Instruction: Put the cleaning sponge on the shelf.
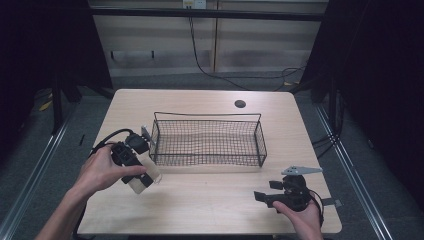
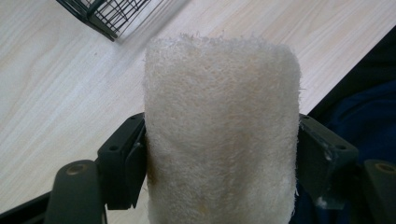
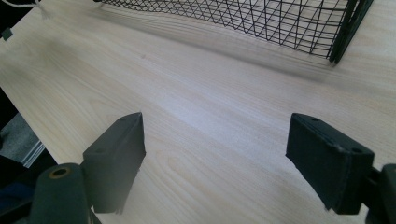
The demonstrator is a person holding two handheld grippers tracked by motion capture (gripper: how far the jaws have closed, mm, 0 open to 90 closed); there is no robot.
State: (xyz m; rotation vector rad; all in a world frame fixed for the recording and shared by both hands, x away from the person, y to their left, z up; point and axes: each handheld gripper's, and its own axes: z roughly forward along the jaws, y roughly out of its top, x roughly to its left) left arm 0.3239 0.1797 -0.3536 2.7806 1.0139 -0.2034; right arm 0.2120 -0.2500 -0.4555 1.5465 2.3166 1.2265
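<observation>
Two hands are seen low in the high view: left tongs (image 1: 145,181) are clenched on one pale fibrous roll (image 1: 141,184) beside one wire basket (image 1: 207,142) on the bench (image 1: 210,205); right tongs (image 1: 260,196) are held near the front edge. Left gripper view: one roll (image 2: 219,135) is squeezed between both jaws. Right gripper view: jaws are spread wide, nothing grasped, over bare bench (image 3: 210,116)

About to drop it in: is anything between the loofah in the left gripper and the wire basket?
Nothing visible. The left gripper holds the loofah just off the wire basket's near-left corner. Bare table between, and the basket looks empty.
</observation>
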